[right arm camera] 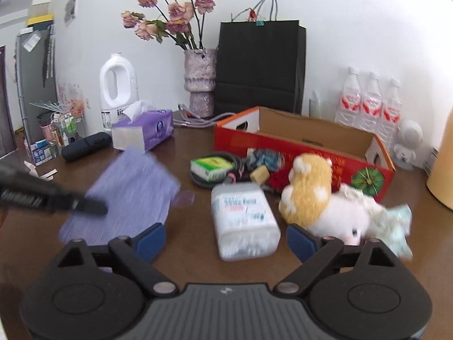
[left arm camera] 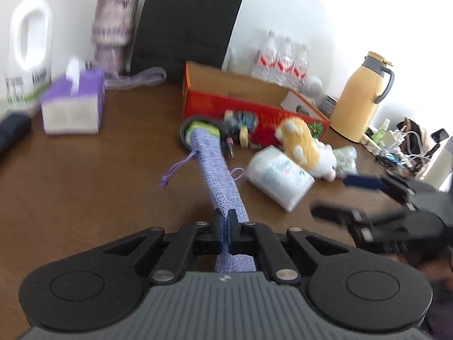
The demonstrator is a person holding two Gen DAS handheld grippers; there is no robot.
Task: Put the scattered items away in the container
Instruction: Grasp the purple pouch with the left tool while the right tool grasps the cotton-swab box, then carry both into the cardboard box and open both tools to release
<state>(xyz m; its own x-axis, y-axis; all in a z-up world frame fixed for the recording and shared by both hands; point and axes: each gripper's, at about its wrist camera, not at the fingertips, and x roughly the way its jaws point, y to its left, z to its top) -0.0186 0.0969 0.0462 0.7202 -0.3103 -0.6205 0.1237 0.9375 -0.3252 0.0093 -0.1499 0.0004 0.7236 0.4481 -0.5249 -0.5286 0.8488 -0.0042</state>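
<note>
The brown wooden table (right arm camera: 184,257) carries everything. Toward its back stands the long red-and-orange cardboard box (right arm camera: 300,153), open-topped. In front of the box and left of it, the flat lilac knitted cloth pouch (left arm camera: 219,175) with drawstring cords is off the table, clenched edge-on in the left gripper (left arm camera: 225,221). Close before the box's front wall lie the yellow-and-white plush toy (right arm camera: 314,195) and, left of the toy, the white plastic-wrapped tissue pack (right arm camera: 243,221). Against the box's left front corner sits a small green-and-white carton (right arm camera: 212,165) on a black coiled cable (right arm camera: 203,182). The right gripper (right arm camera: 225,240) stands released, its blue pads either side of the tissue pack's near end, not pressing it.
</note>
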